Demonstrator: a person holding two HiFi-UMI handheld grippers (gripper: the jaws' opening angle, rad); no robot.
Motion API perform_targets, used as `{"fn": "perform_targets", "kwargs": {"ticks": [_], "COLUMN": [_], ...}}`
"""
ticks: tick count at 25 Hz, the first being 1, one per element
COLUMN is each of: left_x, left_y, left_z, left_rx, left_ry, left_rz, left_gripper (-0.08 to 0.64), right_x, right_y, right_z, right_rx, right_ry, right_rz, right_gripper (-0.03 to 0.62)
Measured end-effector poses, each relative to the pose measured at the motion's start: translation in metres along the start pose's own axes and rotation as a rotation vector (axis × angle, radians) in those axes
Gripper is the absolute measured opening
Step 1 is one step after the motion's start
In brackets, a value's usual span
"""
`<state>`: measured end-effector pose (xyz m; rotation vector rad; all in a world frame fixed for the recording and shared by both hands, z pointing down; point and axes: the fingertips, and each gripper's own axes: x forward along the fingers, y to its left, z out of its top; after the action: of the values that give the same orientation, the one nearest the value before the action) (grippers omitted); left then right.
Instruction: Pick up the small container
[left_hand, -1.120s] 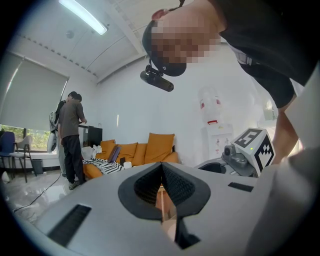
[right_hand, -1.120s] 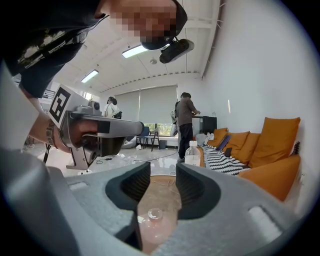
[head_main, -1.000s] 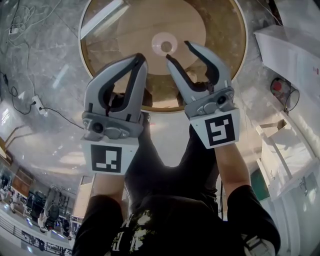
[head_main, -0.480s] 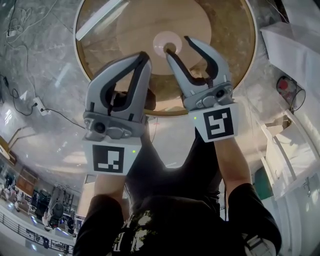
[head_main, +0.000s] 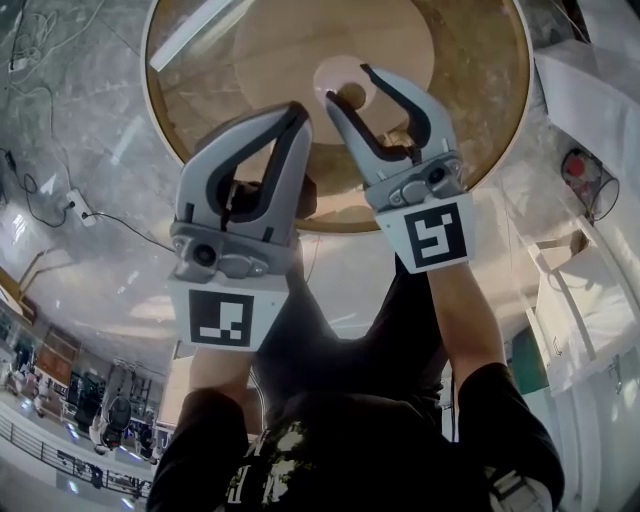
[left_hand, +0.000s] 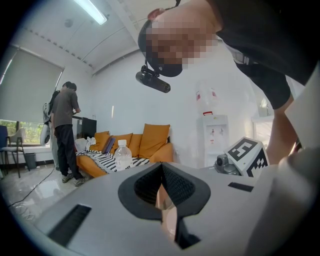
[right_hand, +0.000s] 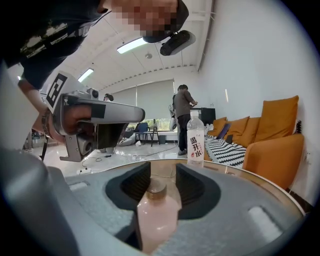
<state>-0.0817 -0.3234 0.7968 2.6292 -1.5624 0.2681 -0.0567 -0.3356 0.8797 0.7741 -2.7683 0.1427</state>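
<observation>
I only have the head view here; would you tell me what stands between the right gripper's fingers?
Observer: A small pink bottle with a brownish cap stands upright between the open right gripper's fingers.
Operator: Is anything else on that table?
Observer: A clear water bottle with a white cap stands farther along the round table.
Operator: Is anyone nearby?
Observer: A person stands beyond the table, near an orange sofa.

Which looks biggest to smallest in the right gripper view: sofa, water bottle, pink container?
Largest: sofa.
Next: pink container, but it is very near the camera, so that rank is unsure.
Smallest: water bottle, standing farther back.
</observation>
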Motion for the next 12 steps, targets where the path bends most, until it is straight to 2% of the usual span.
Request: {"fn": "perform_targets", "kwargs": {"ticks": [4, 7, 12], "left_x": [-0.001, 0.002, 0.004], "left_y": [0.001, 0.0, -0.003], "left_z": [-0.003, -0.008, -0.014], "left_rx": [0.0, -0.006, -0.001], "left_ry": [0.006, 0.011, 0.012], "left_rz": [-0.001, -0.001, -0.002], "left_gripper": [0.014, 0.014, 0.014], "right_x": [0.001, 0.006, 0.013], "right_y": [0.008, 0.014, 0.011], "right_z": [0.003, -0.009, -0.025], "right_rx": [-0.002, -0.011, -0.011], "right_ry": [-0.016, 0.008, 0.025], "right_rz": [0.033, 0.063, 0.041], "right_gripper": [0.158, 0.167, 0.167]}}
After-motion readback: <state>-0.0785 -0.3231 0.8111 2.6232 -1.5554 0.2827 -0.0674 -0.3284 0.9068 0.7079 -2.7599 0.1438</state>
